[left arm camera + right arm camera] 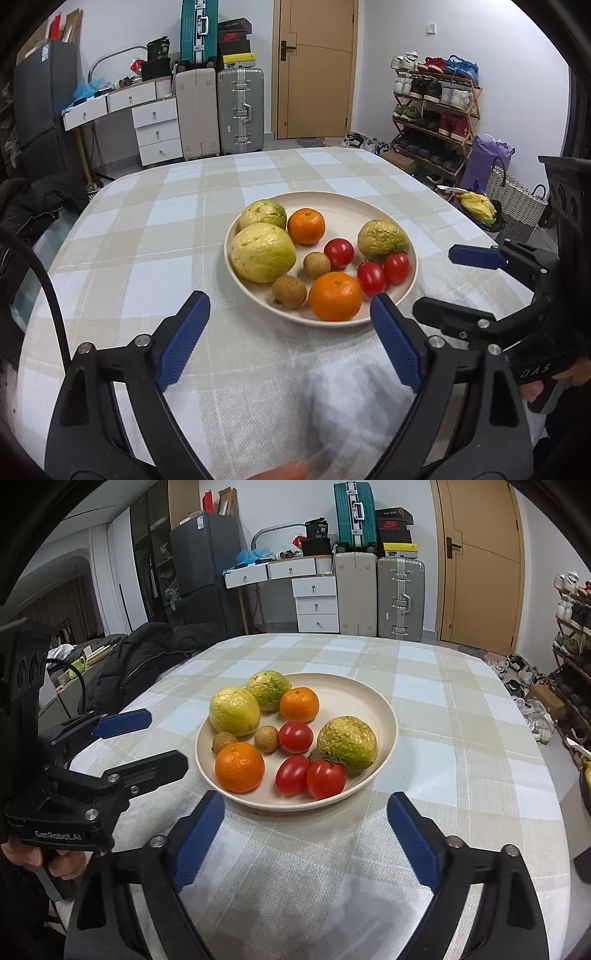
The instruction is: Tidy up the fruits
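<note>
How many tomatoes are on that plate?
3. One tomato sits mid-plate; the other two tomatoes lie side by side, touching, at the near rim. None seems hidden.

Your table wears a checked cloth (147,236) in beige, white and pale blue-grey squares. On it you have a cream plate (354,210), plain with no pattern. The three guavas (263,252) run from pale yellow to a mottled yellow-green (the one at the far right is the greenest and roughest-looking). Your two mandarins (334,296) are bright orange, the three tomatoes (339,252) glossy red, and the two longans (316,264) a dull tan-brown. Both grippers you hold, the left gripper (290,310) and the right gripper (306,812), are black with deep blue pads (183,339).
</note>
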Motion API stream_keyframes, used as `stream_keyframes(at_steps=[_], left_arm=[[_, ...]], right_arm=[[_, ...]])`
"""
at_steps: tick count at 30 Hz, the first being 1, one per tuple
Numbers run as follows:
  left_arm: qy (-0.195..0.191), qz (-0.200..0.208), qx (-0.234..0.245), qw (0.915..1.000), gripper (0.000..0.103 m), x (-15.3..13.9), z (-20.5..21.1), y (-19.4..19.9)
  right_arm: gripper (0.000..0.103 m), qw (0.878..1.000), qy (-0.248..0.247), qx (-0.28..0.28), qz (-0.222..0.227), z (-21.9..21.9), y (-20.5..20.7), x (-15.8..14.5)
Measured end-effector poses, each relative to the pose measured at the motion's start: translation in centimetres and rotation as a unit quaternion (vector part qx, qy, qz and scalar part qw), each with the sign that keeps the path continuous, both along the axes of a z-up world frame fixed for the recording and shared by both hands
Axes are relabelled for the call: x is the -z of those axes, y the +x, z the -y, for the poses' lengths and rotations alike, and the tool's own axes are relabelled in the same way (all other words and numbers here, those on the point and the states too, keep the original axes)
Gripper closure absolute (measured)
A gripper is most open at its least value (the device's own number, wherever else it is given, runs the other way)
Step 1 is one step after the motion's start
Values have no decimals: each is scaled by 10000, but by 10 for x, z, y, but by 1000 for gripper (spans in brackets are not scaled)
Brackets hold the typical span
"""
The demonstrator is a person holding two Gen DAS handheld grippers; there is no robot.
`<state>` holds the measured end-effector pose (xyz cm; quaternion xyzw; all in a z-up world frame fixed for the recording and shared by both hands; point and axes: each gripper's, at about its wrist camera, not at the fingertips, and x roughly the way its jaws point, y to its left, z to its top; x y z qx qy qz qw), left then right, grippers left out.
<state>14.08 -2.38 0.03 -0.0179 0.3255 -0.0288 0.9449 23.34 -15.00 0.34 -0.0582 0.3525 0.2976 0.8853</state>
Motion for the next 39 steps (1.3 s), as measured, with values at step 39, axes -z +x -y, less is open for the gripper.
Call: stream_keyframes(at_steps=[39], left_arm=[[-103, 594, -198, 9980, 1, -7, -8, -44]], right_arm=[[0, 9945, 636, -113, 829, 18, -39, -20]])
